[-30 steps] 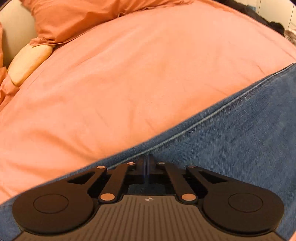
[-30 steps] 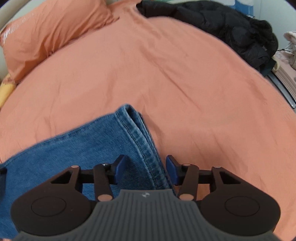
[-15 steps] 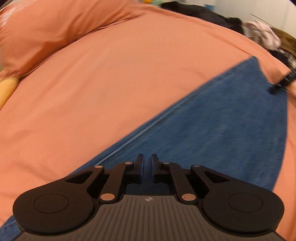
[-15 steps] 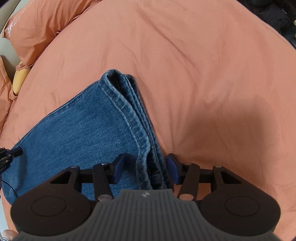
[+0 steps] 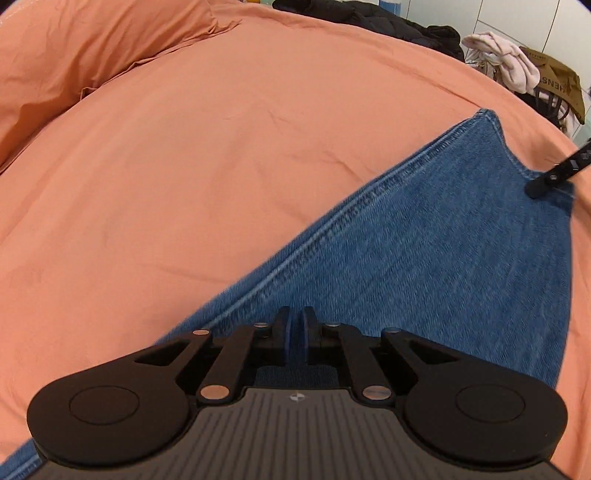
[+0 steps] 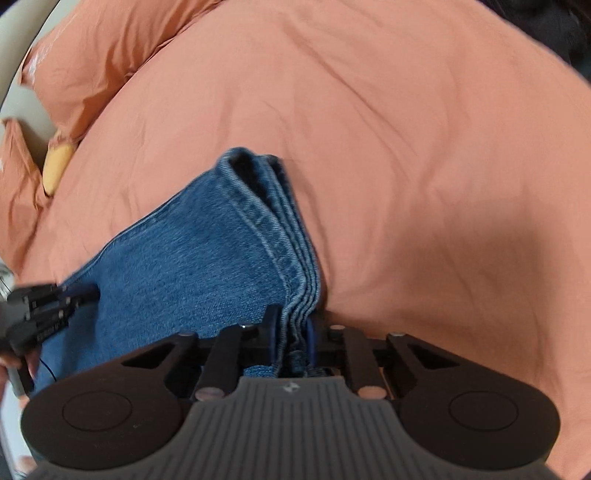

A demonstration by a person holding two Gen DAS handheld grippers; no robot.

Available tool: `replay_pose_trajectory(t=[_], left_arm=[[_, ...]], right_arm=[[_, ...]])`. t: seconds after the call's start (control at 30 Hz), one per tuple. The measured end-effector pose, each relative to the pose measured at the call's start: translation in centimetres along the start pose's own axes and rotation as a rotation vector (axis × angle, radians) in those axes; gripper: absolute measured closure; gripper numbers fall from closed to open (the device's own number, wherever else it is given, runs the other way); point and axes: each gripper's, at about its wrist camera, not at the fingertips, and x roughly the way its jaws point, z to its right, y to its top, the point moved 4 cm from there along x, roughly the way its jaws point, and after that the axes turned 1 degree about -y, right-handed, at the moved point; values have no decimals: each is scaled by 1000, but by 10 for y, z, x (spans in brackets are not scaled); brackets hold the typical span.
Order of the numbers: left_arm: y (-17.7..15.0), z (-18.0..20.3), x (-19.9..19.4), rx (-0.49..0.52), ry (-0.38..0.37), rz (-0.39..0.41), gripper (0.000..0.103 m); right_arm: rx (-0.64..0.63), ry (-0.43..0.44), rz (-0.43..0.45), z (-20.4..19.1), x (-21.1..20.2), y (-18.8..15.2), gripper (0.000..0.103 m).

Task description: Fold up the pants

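The blue denim pants lie across the orange bedsheet. My left gripper is shut on the denim at the near edge of the leg. My right gripper is shut on the stacked hem layers of the pants, which run up and away from it. The right gripper's tip also shows at the far right in the left wrist view, at the hem. The left gripper shows at the left edge of the right wrist view, on the denim.
An orange pillow lies at the head of the bed. A black jacket lies at the far edge. A heap of pale clothes and a brown bag stand beyond the bed on the right.
My right gripper has closed on the hem layers. Both views have swung, and more of the flat pant leg shows in the left wrist view.
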Motion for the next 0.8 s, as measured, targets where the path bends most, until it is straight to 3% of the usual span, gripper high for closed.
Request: replay_pose_trajectory(t=[0.2,0.37,0.57,0.7,0.77,0.8], left_arm=[[11,-5,17,-22,2,-28,97],[-3,-2,-4,-17,1,-3,95],[-67,16,-40,32,-88,-25,94],[-109,40,-58,-3,-177,-2,94],[-126,49,-64,-28,-176,23,103],[-134,53,-64,-56,-196,25,102]], right_arm=[[-91,-56,43,-36,-36,5,95],[-141,-85,83,-72,-71,8,95],[-179,-112,120,-109,-108,11,95],[-218,-135,148,-138,-127,7,95],[-240,-138,162,-157,-138,3,96],[-252,-139,171,-168,-143,2,96]])
